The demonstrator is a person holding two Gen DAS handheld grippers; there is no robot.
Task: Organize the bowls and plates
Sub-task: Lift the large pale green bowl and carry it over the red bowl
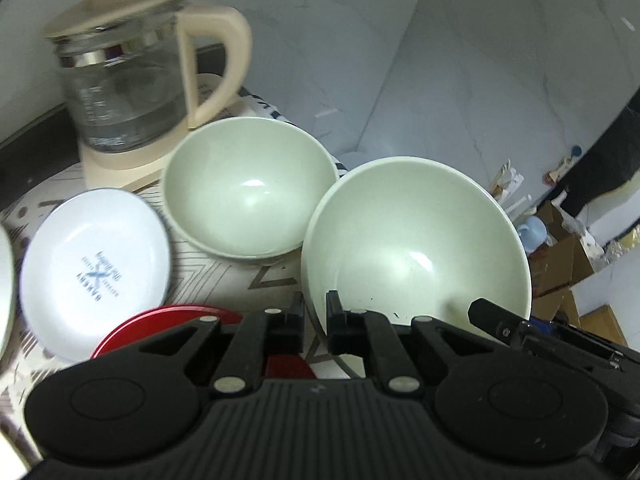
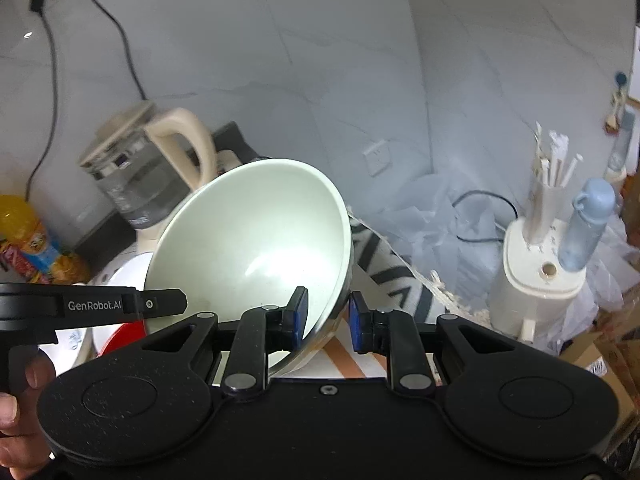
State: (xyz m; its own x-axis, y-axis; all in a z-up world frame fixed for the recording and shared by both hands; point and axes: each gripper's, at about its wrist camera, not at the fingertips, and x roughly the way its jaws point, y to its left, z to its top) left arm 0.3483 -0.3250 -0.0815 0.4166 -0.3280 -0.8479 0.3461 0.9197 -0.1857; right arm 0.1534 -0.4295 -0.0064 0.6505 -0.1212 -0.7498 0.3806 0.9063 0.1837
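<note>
On the patterned worktop I see, left to right, a white plate, a green bowl, then a tilted bowl. My left gripper has its jaws pinched on that tilted bowl's rim; my right gripper sits parted astride it, only one pad touching.
</note>
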